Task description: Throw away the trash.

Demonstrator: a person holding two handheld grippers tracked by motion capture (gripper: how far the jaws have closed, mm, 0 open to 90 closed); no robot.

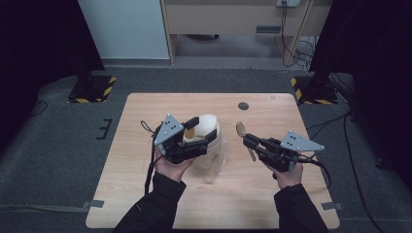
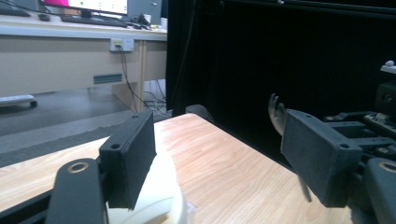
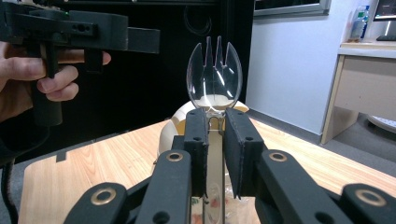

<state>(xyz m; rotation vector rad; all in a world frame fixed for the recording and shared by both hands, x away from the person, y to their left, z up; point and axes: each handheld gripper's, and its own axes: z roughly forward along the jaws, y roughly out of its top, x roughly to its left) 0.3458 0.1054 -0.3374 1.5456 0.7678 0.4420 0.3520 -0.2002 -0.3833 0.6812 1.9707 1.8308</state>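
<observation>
The right tongs (image 3: 215, 140) are clamped on the handle of a clear plastic spork (image 3: 214, 74), held upright, probably ready for use. The left tongs (image 1: 194, 138) stand apart with nothing between them, over the cream-coloured cup (image 1: 208, 131) mid-table (a crumpled clear wrapper (image 1: 214, 165) lies beside it). The wooden table (image 1: 145, 194) stands on grey carpet, dark curtains either side.

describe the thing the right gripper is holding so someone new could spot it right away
On the wooden table, look right of the cream container to the right gripper. Its jaws are shut on the handle of a clear plastic spork, the one see-through utensil there, with short tines on a spoon bowl.
</observation>
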